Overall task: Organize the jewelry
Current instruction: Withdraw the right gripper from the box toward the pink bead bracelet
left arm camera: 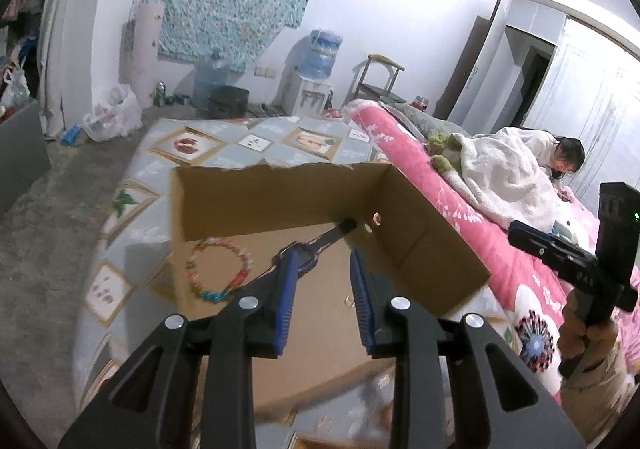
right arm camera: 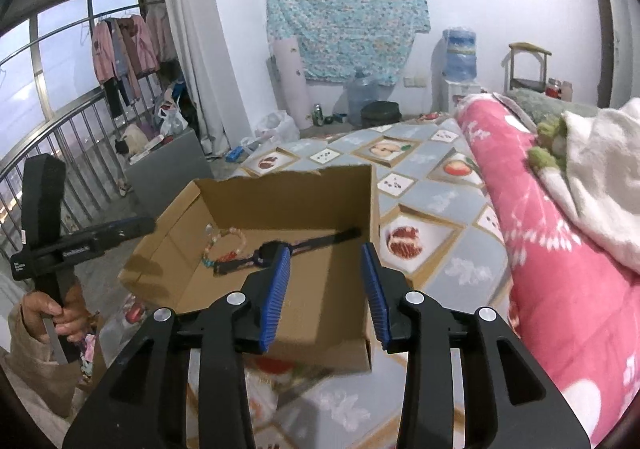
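Note:
An open cardboard box (left arm camera: 280, 193) (right arm camera: 280, 201) stands on a patterned cloth. On its floor lie a coloured bead bracelet (left arm camera: 218, 269) (right arm camera: 224, 245) and a black-strapped watch (left arm camera: 336, 233) (right arm camera: 320, 241). A small ring-like thing (left arm camera: 350, 301) lies nearer to me. My left gripper (left arm camera: 323, 255) hovers over the box, open, with nothing pressed between its blue pads; the watch lies below and beyond them. My right gripper (right arm camera: 327, 249) also hangs open above the box with its pads bare. A hand (left arm camera: 580, 337) (right arm camera: 60, 313) shows in each view, holding the other gripper's handle.
The patterned tablecloth (left arm camera: 224, 145) spreads around the box. A pink quilt (left arm camera: 420, 169) (right arm camera: 540, 249) runs along the right side, with a person under a white blanket (left arm camera: 500, 169). A water dispenser (left arm camera: 316, 61) and bottles stand by the far wall; a railing (right arm camera: 60, 153) is at left.

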A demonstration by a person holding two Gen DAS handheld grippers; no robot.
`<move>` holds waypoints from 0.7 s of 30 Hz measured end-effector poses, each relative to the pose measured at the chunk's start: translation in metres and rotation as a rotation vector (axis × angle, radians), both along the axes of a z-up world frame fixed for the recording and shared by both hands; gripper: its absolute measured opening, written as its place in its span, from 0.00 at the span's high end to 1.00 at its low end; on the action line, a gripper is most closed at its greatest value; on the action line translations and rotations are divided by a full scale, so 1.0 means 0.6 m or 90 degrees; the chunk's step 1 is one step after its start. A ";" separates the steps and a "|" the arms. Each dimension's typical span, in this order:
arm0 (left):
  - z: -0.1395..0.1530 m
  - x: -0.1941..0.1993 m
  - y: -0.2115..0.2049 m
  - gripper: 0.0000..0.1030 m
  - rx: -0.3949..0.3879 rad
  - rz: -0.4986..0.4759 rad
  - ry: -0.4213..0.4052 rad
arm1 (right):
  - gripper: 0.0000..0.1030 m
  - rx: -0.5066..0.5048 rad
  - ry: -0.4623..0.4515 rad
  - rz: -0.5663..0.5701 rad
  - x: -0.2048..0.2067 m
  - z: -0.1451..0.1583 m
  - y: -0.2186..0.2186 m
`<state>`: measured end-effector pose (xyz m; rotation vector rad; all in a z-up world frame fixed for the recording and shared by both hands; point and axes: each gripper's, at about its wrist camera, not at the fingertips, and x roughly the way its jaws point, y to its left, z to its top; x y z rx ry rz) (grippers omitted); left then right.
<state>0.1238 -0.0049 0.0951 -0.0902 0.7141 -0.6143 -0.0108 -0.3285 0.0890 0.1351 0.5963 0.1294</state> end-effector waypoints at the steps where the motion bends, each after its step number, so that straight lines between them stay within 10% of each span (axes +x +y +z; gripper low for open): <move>1: 0.000 -0.013 0.010 0.72 0.003 0.002 -0.007 | 0.64 0.003 0.005 0.000 -0.013 -0.003 -0.001; 21: -0.178 -0.137 -0.024 0.63 0.154 -0.083 0.061 | 0.63 0.052 0.232 0.039 -0.052 -0.187 0.082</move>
